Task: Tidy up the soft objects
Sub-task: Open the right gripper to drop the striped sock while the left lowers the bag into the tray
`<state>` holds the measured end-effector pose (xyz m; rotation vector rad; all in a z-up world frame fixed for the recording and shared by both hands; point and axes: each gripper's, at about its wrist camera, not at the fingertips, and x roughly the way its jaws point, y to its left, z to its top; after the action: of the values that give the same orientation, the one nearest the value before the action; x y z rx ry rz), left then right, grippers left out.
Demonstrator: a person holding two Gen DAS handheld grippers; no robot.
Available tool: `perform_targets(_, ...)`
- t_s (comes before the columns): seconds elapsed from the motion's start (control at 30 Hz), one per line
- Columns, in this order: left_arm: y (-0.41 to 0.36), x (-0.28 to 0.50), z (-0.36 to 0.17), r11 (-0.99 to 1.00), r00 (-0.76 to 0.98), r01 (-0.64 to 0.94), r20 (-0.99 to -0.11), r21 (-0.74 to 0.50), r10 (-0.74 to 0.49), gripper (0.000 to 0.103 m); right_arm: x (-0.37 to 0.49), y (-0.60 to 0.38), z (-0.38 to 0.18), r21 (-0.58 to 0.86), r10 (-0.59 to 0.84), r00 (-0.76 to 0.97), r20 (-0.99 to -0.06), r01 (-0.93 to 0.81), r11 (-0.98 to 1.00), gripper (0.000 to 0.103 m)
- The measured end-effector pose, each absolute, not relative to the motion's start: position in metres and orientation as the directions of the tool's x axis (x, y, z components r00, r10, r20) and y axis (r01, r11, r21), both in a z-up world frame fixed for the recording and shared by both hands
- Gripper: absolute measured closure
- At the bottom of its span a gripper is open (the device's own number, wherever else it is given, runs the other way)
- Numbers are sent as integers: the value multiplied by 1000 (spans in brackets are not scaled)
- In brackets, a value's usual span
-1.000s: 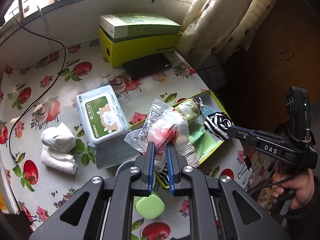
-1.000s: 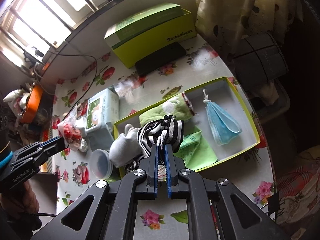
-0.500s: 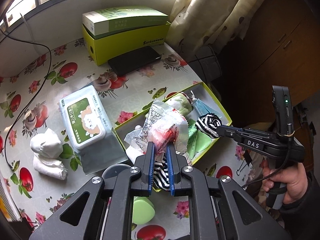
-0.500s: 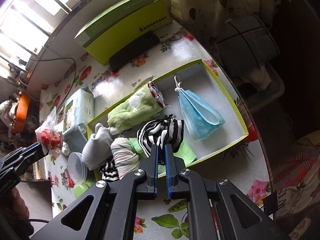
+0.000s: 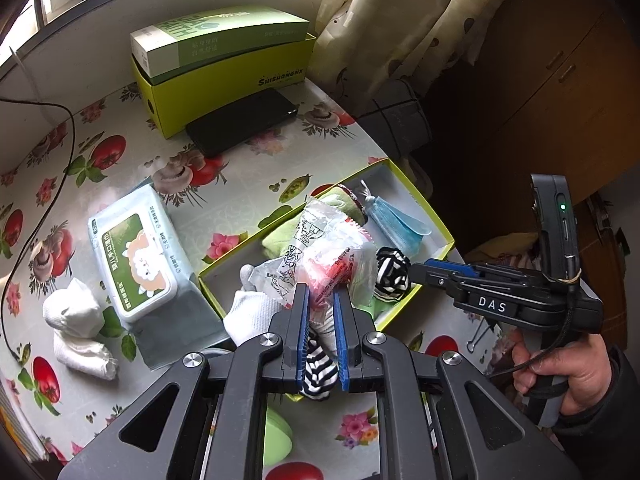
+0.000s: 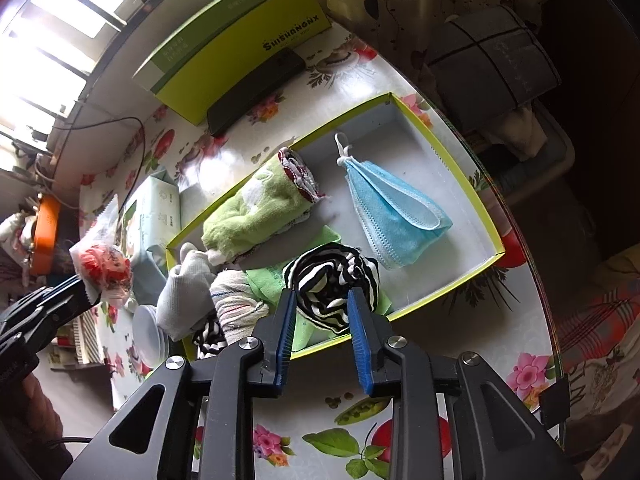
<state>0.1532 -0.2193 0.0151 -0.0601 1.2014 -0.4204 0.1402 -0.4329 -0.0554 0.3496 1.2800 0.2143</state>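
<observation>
My left gripper is shut on a clear plastic packet with something red inside, held above the near-left end of the yellow-green box. My right gripper is low over the box's front part and its jaws are opening. The black-and-white striped sock lies loose between them on a green pack. The same sock shows at the right gripper's tips in the left wrist view. In the box lie a green towel, a blue face mask and a pale sock.
A wet-wipes pack and two white socks lie left of the box. At the back stand a green carton and a black phone. A cable runs at the left. The table edge is close on the right.
The right gripper sank toward the box with the striped sock and its jaws have parted. The left gripper moved with the packet toward the box.
</observation>
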Motion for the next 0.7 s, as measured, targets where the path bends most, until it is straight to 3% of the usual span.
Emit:
perform_targets(0.57,-288,183,-32,861,171,418,-905,-291,-389,91,127,-454,-47,383,343,304,-889,81,920,77)
perform_targets(0.7,-294,193,-43,863,143,401,-910,-307,-390,86,126,-454,-48,385,345,302,-889,83,919,77)
